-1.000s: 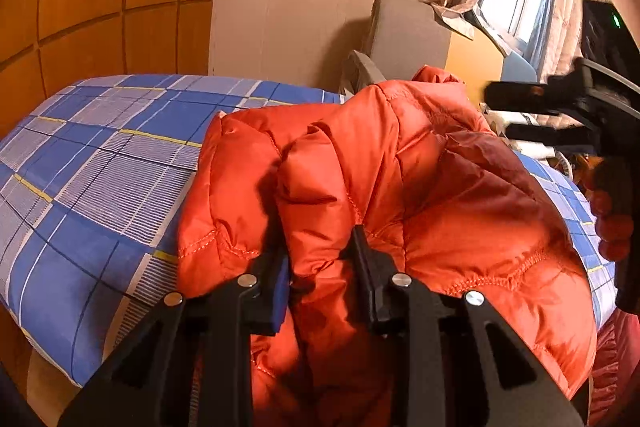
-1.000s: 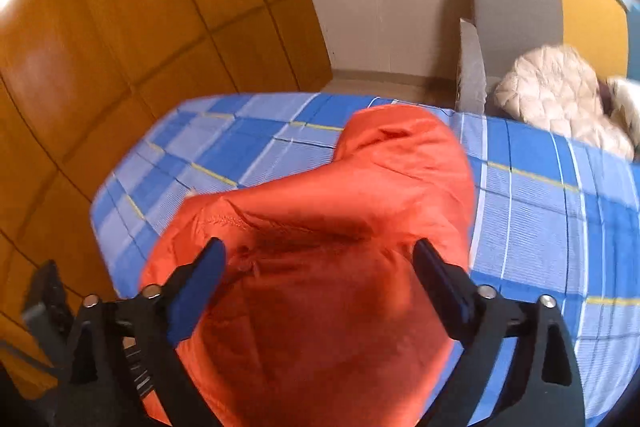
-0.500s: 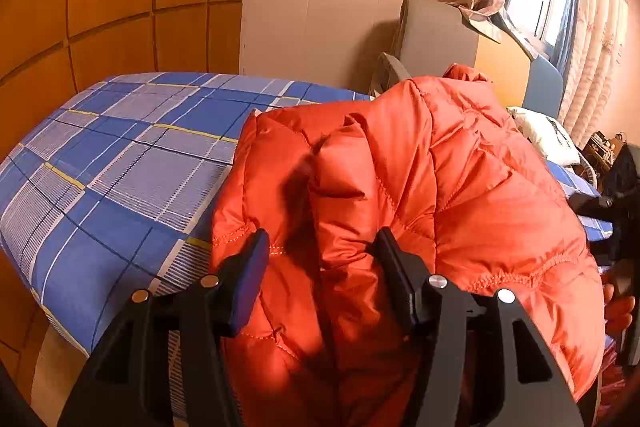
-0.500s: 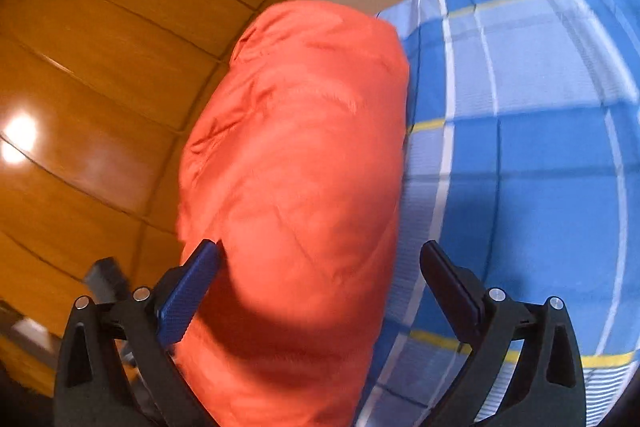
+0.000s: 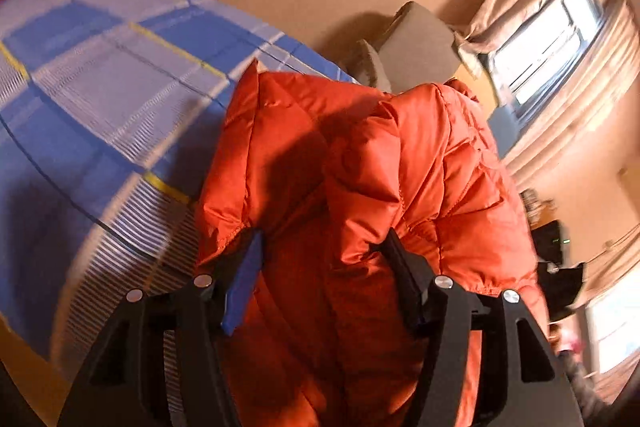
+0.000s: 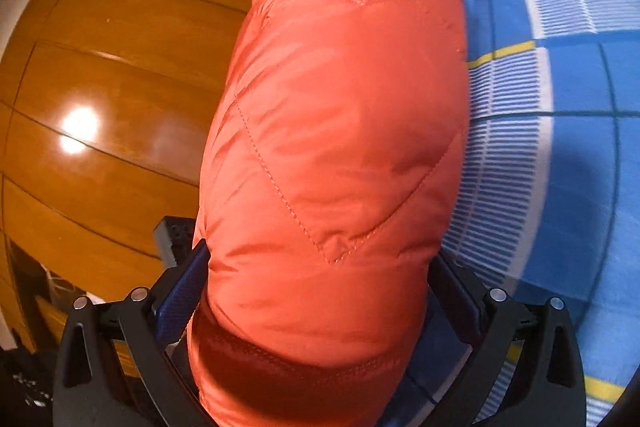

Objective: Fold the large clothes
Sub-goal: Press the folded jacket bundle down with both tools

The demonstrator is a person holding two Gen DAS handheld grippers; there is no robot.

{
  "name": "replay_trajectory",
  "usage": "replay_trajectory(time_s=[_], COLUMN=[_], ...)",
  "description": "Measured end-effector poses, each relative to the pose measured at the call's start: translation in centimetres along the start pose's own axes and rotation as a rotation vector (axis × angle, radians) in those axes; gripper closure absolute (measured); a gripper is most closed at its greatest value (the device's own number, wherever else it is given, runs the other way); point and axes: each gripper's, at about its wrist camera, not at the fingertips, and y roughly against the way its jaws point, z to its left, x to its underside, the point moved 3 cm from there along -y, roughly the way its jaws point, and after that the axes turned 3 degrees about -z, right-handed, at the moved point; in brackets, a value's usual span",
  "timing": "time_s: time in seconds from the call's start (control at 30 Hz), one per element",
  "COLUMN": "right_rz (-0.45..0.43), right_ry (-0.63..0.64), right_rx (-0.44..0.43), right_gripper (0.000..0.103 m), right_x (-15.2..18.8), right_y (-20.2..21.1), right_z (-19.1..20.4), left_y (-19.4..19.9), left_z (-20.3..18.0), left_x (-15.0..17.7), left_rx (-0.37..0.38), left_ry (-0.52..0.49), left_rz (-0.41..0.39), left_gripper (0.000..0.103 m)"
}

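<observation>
On blue plaid bed (image 5: 100, 99) | orange jacket (image 5: 400, 167) | left tongs (image 5: 324, 259) opening around fold

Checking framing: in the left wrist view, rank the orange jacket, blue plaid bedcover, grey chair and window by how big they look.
1. orange jacket, though it is nearest the lens
2. blue plaid bedcover
3. grey chair and window: alike, unranked

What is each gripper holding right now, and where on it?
Left gripper: opening, releasing the orange jacket fold. Right gripper: jaws wide around the jacket's bulk; grip unclear.
</observation>
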Motion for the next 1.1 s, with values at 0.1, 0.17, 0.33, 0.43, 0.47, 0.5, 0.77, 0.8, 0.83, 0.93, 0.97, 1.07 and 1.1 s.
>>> replay_trajectory(time_s=[0.1,0.17,0.33,0.43,0.47,0.5,0.77,0.8,0.83,0.93,0.97,1.07,1.1], right_rz=[-0.013,-0.014,-0.049,-0.111,-0.127,-0.147,-0.256,-0.259,-0.258,-0.219,-0.206,-0.218,-0.228], right_ry=[0.055,0.098,0.171,0.188,0.193,0.196,0.178,0.17,0.165,0.117,0.1,0.063,0.051], right_rx=[0.014,0.028,0.069,0.093,0.101,0.114,0.256,0.273,0.291,0.326,0.351,0.374,0.406], right_gripper=[0.021,0.036,0.044,0.046,0.046,0.046,0.046,0.046,0.046,0.044,0.039,0.021,0.016], right_x=[-0.1,0.1,-1.1,-2.1,-1.3,-1.7,-4.7,-5.2,-5.5,-5.8,-5.7,-5.2,-4.9], right_y=[0.8,1.5,3.9,6.8,8.2,9.2,17.5,18.3,18.8,18.9,18.7,19.3,19.3], right_z=[1.1,2.0,3.2,3.3,2.8,2.7,-0.7,-1.5,-2.1,-4.5,-5.3,-6.9,-6.9], left_y=[-0.5,-1.0,-3.2,-6.0,-6.9,-8.2,-17.8,-18.5,-19.5,-21.4,-21.7,-21.7,-21.7], left_z=[0.2,-0.3,-2.8,-6.6,-7.8,-9.3,-21.3,-22.2,-23.2,-25.4,-26.0,-27.3,-27.9], left_x=[0.2,0.2,-0.4,-1.1,-1.3,-1.6,-3.6,-3.5,-3.4,-2.7,-2.4,-1.1,-0.9], left_rx=[0.087,0.116,0.155,0.181,0.192,0.205,0.203,0.192,0.174,0.083,0.052,-0.025,-0.044], left_ry=[0.064,0.075,0.046,-0.012,-0.025,-0.043,-0.256,-0.275,-0.295,-0.384,-0.417,-0.522,-0.55], left_rz=[0.001,-0.001,0.027,0.056,0.064,0.076,0.163,0.169,0.18,0.189,0.188,0.173,0.168], left_gripper=[0.048,0.054,0.061,0.064,0.065,0.065,0.073,0.072,0.073,0.073,0.072,0.072,0.072])
